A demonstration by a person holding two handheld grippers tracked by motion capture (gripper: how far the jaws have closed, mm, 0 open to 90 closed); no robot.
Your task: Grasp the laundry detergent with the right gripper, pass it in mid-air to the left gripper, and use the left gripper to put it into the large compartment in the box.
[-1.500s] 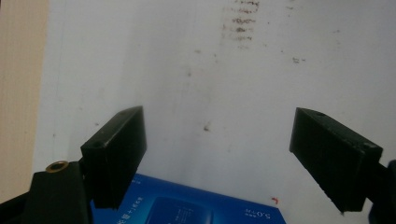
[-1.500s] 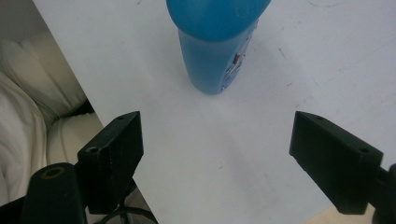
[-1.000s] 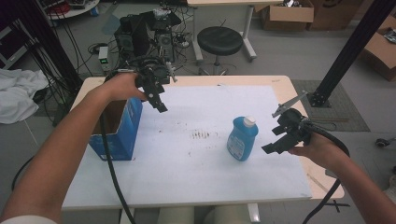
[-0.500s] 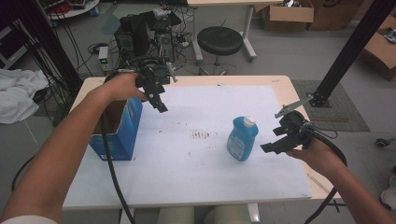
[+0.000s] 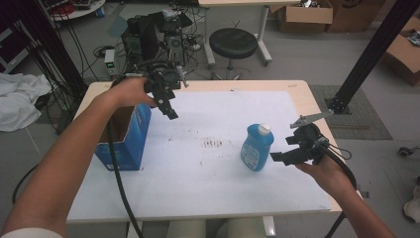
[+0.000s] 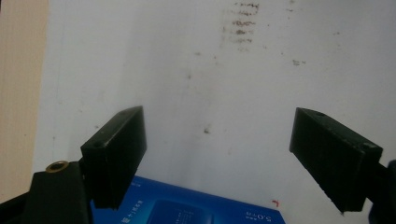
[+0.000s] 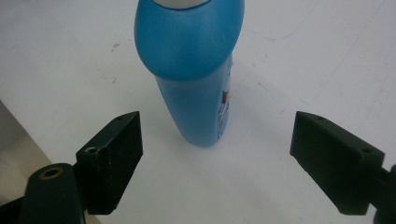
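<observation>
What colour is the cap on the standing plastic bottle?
White, on the blue plastic bottle; clearest in the high view.

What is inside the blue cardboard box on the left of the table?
The blue box is open-topped; only brown inner walls show. The person's left forearm crosses above it, so its bottom stays hidden.

This is a lab or robotics workroom. Beyond the left gripper [image 5: 166, 96], past the table's [image 5: 297, 94] far edge, a rack of black electronics [image 5: 153, 29] stands on a bare grey floor among loose cables [image 5: 59, 59], with a round black stool [image 5: 233, 43] beside it. Farther off, behind the right gripper [image 5: 292, 151], cardboard boxes [image 5: 309, 15] sit on the floor and a black metal strut [image 5: 369, 54] slants down to a floor mat. The table itself carries a stained white sheet [image 5: 223, 144].
</observation>
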